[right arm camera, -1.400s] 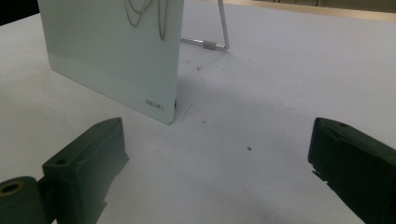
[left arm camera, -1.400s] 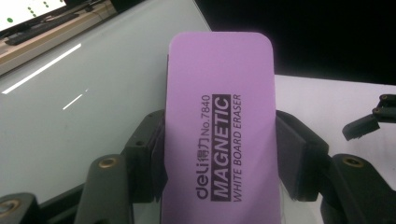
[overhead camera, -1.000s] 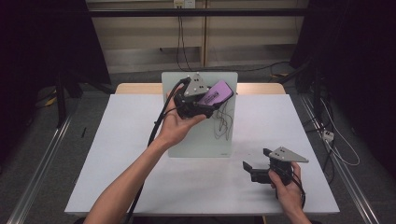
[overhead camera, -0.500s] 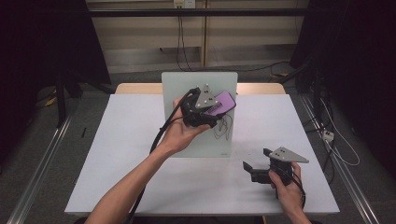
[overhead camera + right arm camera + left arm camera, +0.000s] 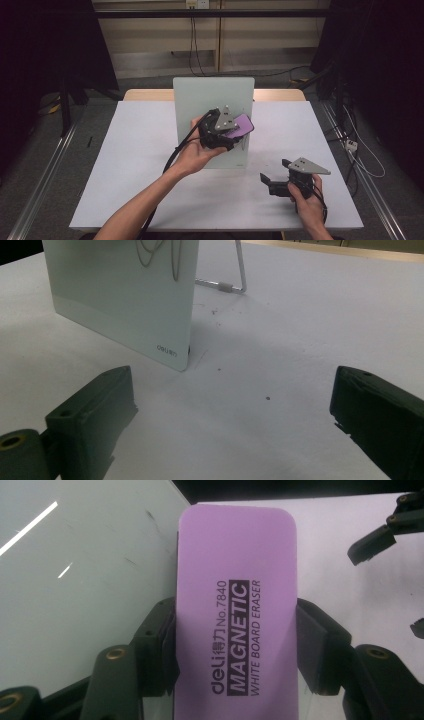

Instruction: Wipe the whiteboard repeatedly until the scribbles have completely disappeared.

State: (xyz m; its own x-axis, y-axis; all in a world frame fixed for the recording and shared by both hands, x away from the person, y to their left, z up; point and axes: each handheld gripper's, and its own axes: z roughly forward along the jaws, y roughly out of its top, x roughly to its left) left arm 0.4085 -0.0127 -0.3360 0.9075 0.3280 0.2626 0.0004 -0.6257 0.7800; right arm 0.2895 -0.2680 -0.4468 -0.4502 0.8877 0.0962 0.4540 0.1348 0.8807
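The left gripper (image 5: 231, 131) is held raised before the upright whiteboard (image 5: 200, 102) at mid-tabletop, forearm reaching in diagonally from the near left; its jaws are clamped on the long sides of a purple magnetic eraser (image 5: 235, 610), which is presented against the board's right part. The right gripper (image 5: 272, 180) is held low over the near right of the tabletop (image 5: 135, 150), jaws spread wide with nothing between them.
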